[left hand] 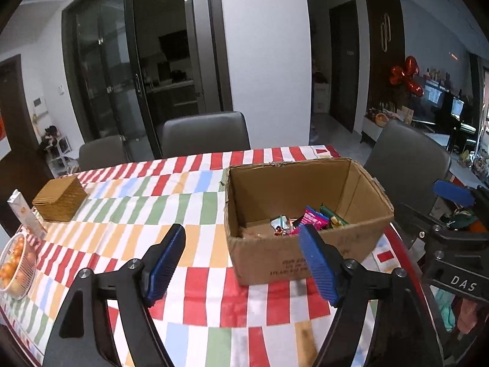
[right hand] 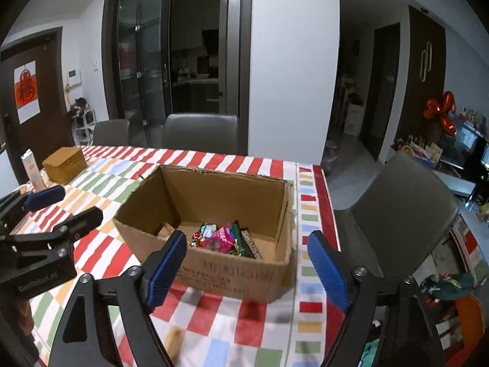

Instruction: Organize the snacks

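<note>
both my left gripper point(left hand: 241, 263) and right gripper point(right hand: 247, 267) hang wide open and empty by the box point(right hand: 214, 263), snacks point(right hand: 226, 240) inside, so next i'd hunt for leftovers.

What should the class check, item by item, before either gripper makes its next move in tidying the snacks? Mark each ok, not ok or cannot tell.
1. Left gripper jaws open, nothing between them: ok.
2. Right gripper jaws open, nothing between them: ok.
3. Cardboard box upright on the tablecloth, top open: ok.
4. Snacks lie inside the box: ok.
5. Snacks left outside the box: cannot tell.
</note>
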Available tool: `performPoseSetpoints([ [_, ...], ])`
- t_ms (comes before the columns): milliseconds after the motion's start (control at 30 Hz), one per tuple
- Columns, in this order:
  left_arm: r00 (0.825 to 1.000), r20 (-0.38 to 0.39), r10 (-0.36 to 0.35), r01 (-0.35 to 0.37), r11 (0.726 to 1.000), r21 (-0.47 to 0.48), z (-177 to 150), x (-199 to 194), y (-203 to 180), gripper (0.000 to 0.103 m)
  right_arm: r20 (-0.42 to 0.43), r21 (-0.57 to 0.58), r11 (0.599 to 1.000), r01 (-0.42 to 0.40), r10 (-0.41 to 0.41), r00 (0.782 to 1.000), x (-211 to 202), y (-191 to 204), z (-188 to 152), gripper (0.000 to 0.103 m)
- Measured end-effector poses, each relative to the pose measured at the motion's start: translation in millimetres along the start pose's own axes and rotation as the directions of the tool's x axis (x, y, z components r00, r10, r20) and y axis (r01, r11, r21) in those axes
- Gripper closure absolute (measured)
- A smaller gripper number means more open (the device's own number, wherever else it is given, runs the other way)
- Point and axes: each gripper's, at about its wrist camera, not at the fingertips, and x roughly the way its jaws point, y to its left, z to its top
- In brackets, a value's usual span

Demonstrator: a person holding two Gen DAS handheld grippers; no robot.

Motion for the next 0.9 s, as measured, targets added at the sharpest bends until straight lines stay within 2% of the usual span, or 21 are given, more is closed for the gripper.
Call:
performPoseSetpoints([
  [233,0.996,0.085,0.038,-0.039,0.999,0.015,-27.6,-44.7,-7.0,0.006,0.061,0.011,1.000,0.008,-0.008,0.998,-44.1,0.9,-21.8,0.012],
  [333,0.994,0.099,0.036,-0.038,0.999,0.023,-40.5,-60.0,-13.4,0.002,0.074,0.026,1.000,0.004,-0.006,0.997,-59.8,-1.4,-33.7,0.011],
  [533,0.991,0.124,0.054,-0.055,0.998,0.004,-62.1,-86.9,-15.3,0.000,0.096,0.015,1.000,0.026,-0.027,0.995,-88.3,2.5,-54.3,0.011],
  [667,0.992,0.114,0.045,-0.041,0.999,-0.034,-74.9,-97.0,-10.0,0.000,0.113,0.000,0.999,0.047,-0.046,0.992,-101.9,7.4,-69.4,0.011],
  [900,0.992,0.119,0.040,-0.035,0.998,-0.045,-86.5,-113.0,-10.7,0.000,0.124,-0.011,0.998,0.055,-0.053,0.991,-118.9,12.2,-85.2,0.011],
])
